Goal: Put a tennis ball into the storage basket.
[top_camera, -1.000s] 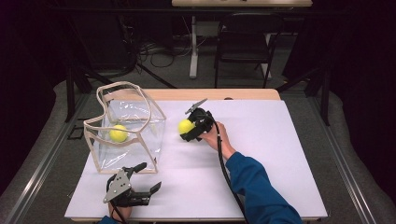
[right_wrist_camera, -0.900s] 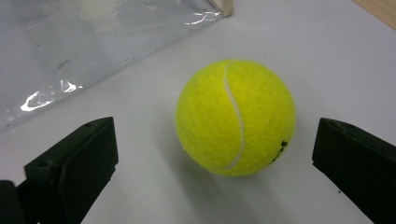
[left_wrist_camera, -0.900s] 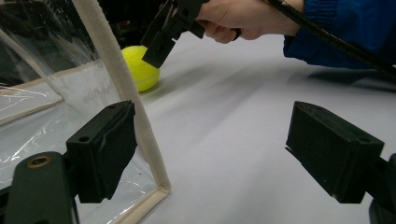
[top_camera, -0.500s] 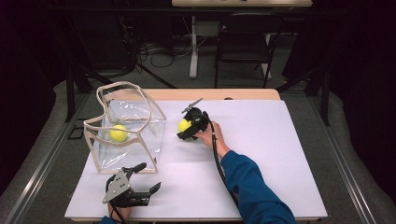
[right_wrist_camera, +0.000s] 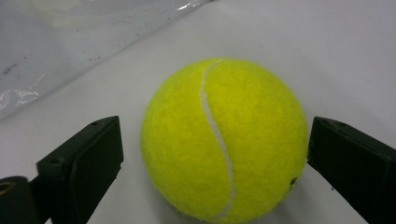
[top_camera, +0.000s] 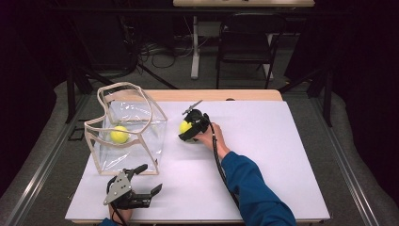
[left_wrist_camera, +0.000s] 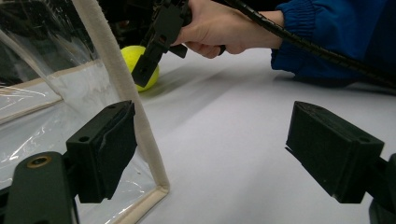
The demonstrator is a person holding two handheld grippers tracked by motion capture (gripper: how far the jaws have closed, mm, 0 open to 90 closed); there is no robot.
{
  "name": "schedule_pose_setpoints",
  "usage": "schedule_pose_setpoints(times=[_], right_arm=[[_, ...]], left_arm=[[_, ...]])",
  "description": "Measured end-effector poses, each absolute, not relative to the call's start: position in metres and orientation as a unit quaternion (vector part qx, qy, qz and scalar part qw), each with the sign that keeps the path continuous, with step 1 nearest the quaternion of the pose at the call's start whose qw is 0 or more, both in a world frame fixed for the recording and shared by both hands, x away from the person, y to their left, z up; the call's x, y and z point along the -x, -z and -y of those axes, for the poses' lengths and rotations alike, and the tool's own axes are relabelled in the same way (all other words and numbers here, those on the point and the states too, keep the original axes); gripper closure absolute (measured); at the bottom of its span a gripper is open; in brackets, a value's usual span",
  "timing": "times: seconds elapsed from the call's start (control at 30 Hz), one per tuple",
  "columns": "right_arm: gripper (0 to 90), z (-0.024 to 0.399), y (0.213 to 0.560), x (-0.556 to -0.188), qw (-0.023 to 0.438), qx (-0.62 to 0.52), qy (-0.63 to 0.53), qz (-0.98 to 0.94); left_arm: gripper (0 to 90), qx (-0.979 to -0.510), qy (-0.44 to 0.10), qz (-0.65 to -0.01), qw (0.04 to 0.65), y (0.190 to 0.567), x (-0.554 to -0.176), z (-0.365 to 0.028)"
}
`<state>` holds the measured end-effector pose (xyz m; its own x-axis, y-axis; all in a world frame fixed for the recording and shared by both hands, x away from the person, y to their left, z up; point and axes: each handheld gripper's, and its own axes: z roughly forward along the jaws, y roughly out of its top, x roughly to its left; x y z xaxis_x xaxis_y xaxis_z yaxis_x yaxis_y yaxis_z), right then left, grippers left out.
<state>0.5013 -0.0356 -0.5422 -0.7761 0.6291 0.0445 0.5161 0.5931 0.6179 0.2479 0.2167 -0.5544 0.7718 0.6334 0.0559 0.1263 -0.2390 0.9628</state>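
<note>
Right tongs (top_camera: 184, 132) closing around tennis ball (top_camera: 185, 126), pads just short of touching; left tongs (top_camera: 149, 178) wide, bag (top_camera: 127, 127) edge cut off.

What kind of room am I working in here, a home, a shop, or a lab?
Most likely a lab or recording studio, not a home. The white-topped table stands among dark curtains, with loose cables on the floor behind it, and a folding chair at a second desk.
</note>
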Motion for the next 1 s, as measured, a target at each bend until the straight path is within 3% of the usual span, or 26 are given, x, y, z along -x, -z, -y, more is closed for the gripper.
schedule_pose_setpoints(times=[0.4, 1.0], right_arm=[[24.7, 0.038, 0.544, -0.503, 0.094, -0.339, -0.320, -0.880], [25.5, 0.047, 0.532, -0.500, 0.094, -0.334, -0.341, -0.874]], left_arm=[[15.9, -0.757, -0.223, -0.251, 0.561, 0.554, -0.248, -0.217], [15.9, -0.756, -0.222, -0.250, 0.562, 0.554, -0.247, -0.218]])
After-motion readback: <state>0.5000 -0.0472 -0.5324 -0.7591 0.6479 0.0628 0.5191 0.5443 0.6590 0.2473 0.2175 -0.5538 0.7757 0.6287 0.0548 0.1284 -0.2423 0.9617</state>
